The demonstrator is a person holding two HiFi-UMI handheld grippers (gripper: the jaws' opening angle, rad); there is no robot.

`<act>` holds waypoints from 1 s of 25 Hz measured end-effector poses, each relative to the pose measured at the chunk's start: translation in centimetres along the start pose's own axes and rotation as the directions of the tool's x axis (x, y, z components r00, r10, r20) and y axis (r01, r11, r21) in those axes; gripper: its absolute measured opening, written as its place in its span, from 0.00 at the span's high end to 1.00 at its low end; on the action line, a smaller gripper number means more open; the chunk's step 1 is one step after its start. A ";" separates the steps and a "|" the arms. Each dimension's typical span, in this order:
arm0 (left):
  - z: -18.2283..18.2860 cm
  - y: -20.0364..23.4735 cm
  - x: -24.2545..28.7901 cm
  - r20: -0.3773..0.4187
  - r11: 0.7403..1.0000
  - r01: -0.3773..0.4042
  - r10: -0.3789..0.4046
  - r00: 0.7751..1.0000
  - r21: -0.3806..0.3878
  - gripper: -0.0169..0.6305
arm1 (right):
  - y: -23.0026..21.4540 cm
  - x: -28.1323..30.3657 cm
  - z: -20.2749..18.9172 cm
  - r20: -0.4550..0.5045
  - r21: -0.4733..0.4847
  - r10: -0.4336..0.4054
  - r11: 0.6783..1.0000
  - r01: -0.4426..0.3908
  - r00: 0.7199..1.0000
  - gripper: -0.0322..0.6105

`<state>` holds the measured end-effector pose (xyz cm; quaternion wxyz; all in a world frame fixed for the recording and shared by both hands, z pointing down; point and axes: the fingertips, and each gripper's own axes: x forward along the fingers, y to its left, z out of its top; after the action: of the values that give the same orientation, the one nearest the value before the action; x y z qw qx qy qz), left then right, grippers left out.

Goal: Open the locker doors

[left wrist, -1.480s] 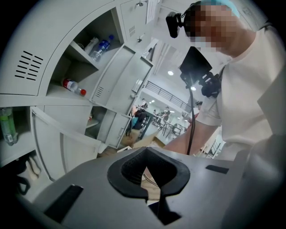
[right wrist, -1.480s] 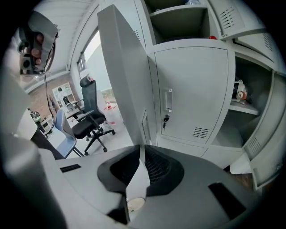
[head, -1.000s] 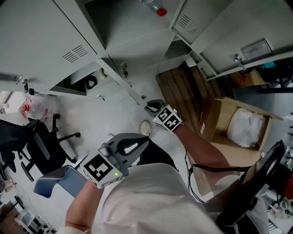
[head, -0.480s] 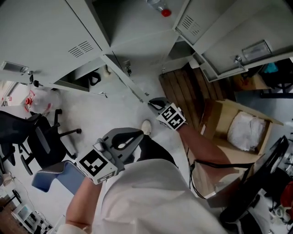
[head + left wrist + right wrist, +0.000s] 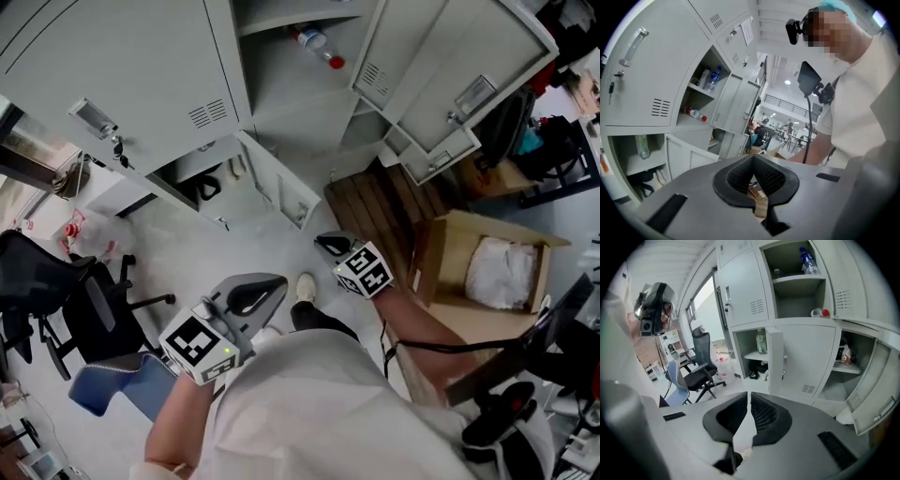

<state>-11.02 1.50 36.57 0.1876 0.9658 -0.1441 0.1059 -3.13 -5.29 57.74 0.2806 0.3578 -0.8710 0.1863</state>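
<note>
The grey lockers [image 5: 281, 103] fill the top of the head view. A lower door [image 5: 278, 190] stands swung out; in the right gripper view this lower door [image 5: 806, 359] shows its handle [image 5: 784, 366]. Above it an open compartment [image 5: 797, 282] holds bottles. The upper left door [image 5: 141, 66] carries a bar handle and keys. My right gripper [image 5: 330, 246] hangs just short of the lower door. Its jaws have just been closing, and they stand almost together with nothing between them. My left gripper [image 5: 253, 292] is lower left, shut and empty.
More open locker doors [image 5: 450, 75] stand at the right. A wooden pallet [image 5: 375, 202] and an open cardboard box [image 5: 487, 262] lie on the floor to the right. A black office chair [image 5: 66, 300] and a blue chair [image 5: 112, 384] stand at the left.
My right gripper has come away from the lower door's edge, and that door now stands wider. Both grippers have lifted, and the head view now takes in more of the lockers.
</note>
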 end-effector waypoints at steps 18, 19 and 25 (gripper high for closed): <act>-6.4 -11.0 -11.8 0.040 0.997 0.080 -0.081 0.996 0.024 0.96 | 18.5 -11.2 6.2 0.203 0.001 -0.057 0.998 0.058 0.977 0.90; -6.4 -11.2 -11.9 0.047 0.997 0.074 -0.075 0.996 0.025 0.96 | 18.8 -11.7 6.5 0.213 -0.011 -0.057 0.998 0.061 0.975 0.90; -5.7 -12.3 -11.1 0.062 0.999 0.027 -0.029 0.998 0.033 0.96 | 19.0 -14.1 8.2 0.262 -0.075 -0.028 0.996 0.049 0.965 0.91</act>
<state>-18.40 17.36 34.81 0.1691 0.9735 -0.1345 0.0751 -11.61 10.56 40.30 0.1812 0.3845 -0.9000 0.0969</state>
